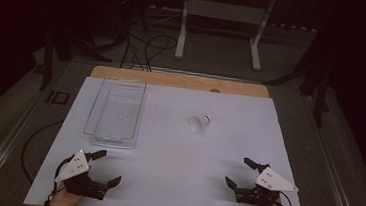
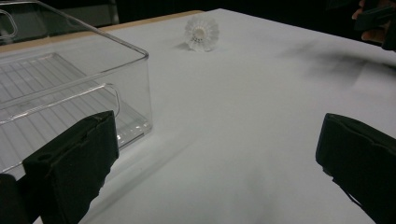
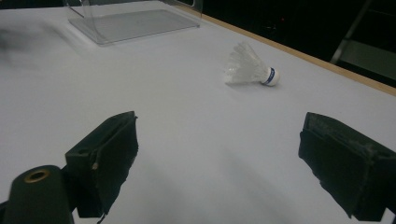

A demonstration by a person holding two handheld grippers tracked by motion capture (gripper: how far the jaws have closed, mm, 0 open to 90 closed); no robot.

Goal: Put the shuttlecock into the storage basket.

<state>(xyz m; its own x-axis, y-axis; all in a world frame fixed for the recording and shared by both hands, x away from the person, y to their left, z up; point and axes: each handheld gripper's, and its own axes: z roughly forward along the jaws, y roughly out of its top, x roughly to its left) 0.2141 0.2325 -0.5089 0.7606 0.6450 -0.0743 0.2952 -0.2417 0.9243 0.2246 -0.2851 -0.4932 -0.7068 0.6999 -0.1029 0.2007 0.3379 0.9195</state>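
A white feathered shuttlecock [image 1: 199, 122] lies on its side near the middle of the white table top [image 1: 176, 152], its cork tip pointing to the far right. In the left gripper view the shuttlecock [image 2: 201, 32] faces the camera; in the right gripper view the shuttlecock [image 3: 250, 66] lies sideways. A clear plastic bin [image 1: 116, 110] stands at the left, nothing inside it. My left gripper [image 1: 107, 167] rests open at the near left corner, just in front of the bin [image 2: 60, 88]. My right gripper [image 1: 240, 172] rests open at the near right, jaws wide and holding nothing.
The table's wooden far edge [image 1: 183, 80] borders a dark floor with cables [image 1: 146, 44] and a white metal stand [image 1: 223, 21]. The bin [image 3: 135, 18] is seen far off at the upper left in the right gripper view. The other hand [image 2: 373, 23] appears at the top right of the left gripper view.
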